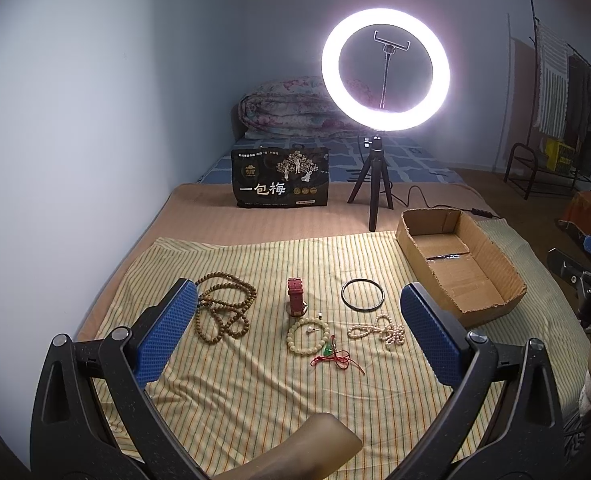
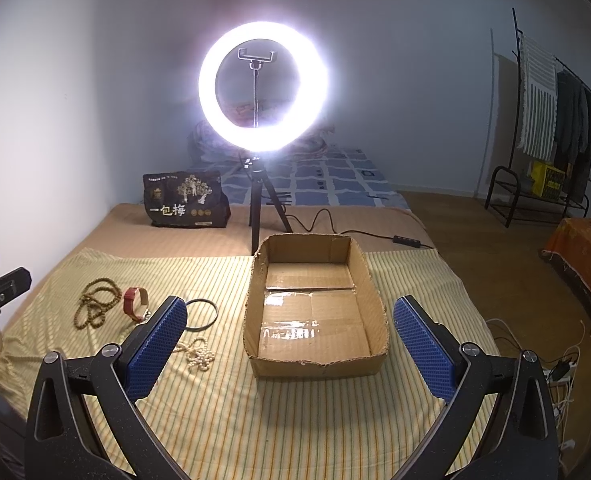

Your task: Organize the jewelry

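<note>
Both the left gripper (image 1: 295, 332) and right gripper (image 2: 291, 344) gape wide, holding nothing. The red watch (image 1: 295, 297) lies mid-frame, strap running away from the camera; the cardboard box (image 2: 377, 292) runs lengthwise likewise.

Matt striped cloth (image 1: 255, 392) covers the bed; the cardboard box (image 2: 375, 300) has glossy tape; brown beads (image 1: 223, 308) look wooden, perhaps; claw pads (image 1: 167, 340) are textured blue rubber.
</note>
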Demonstrator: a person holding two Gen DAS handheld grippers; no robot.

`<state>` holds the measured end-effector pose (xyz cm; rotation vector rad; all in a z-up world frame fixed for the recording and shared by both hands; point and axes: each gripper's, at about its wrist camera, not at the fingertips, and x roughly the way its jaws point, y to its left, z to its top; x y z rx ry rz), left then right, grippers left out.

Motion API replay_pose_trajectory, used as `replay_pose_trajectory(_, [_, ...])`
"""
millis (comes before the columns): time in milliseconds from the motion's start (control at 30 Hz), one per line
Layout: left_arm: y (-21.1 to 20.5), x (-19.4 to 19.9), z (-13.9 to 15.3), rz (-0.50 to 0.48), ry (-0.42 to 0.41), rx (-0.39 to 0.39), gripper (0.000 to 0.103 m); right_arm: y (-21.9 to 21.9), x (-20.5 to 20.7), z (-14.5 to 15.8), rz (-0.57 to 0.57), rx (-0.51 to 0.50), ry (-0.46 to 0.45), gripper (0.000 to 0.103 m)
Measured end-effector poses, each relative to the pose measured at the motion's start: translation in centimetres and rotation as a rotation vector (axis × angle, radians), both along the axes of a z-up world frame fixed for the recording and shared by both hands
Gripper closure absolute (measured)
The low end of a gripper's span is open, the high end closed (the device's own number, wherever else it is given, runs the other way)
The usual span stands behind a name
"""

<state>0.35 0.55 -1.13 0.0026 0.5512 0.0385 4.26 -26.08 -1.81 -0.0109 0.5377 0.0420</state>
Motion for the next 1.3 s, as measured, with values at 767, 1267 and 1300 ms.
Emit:
replay_pose_trajectory(767, [3.1,2.1,-3.0,0.039,0.123,-0.013,0.0,2.8,2.9,-2.5,0.169,-0.02,0.106,0.001])
replay_pose_trajectory(1267, [4.8,6.5,-8.6,-0.017,0.375,-0.164,0.048,7.7,8.3,-7.5,0.441,-0.015,0.334,0.014])
replay_pose_trajectory(1300, [4.8,6.9,-9.1,-0.026,0.393,-0.171,0.05,8.0,8.6,-8.1,0.455,-0.012,0.357,0.015])
